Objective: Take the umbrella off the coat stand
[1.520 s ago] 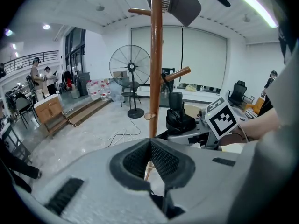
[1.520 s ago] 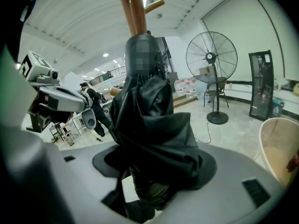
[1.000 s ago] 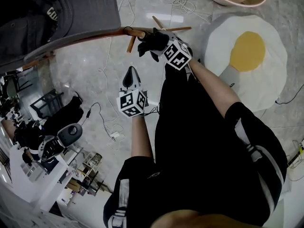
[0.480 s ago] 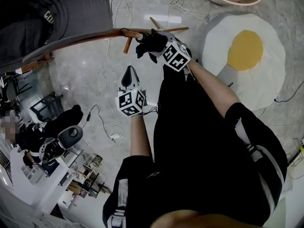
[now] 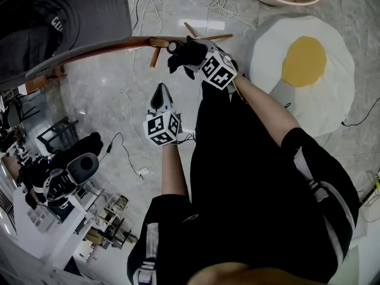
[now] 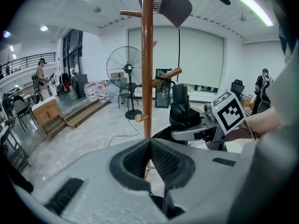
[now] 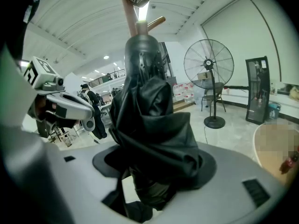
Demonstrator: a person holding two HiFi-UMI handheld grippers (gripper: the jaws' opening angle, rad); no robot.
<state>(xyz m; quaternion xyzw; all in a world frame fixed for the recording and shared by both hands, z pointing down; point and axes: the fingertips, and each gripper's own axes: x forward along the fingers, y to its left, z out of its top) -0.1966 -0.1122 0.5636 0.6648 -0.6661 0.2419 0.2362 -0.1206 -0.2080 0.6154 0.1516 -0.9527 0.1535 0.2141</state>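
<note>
My right claw [image 7: 154, 169] grips the folded black umbrella [image 7: 149, 120], upright between its jaws at frame centre; coat stand [image 7: 129, 13] pole at top. My left claw [image 6: 149, 143] is clenched, empty.

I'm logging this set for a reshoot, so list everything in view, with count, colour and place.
coat stand: one, brown wood, upright mid-scene
umbrella: one, black, folded, held by the stand's pegs
cap: one, dark grey, atop the stand
rug: one, white with yellow centre, on the floor, right side
fan: one, black, standing in the background
cables: several, white, loose on the floor
left gripper: one, grey, shut, empty
right gripper: one, grey, shut on the umbrella
</note>
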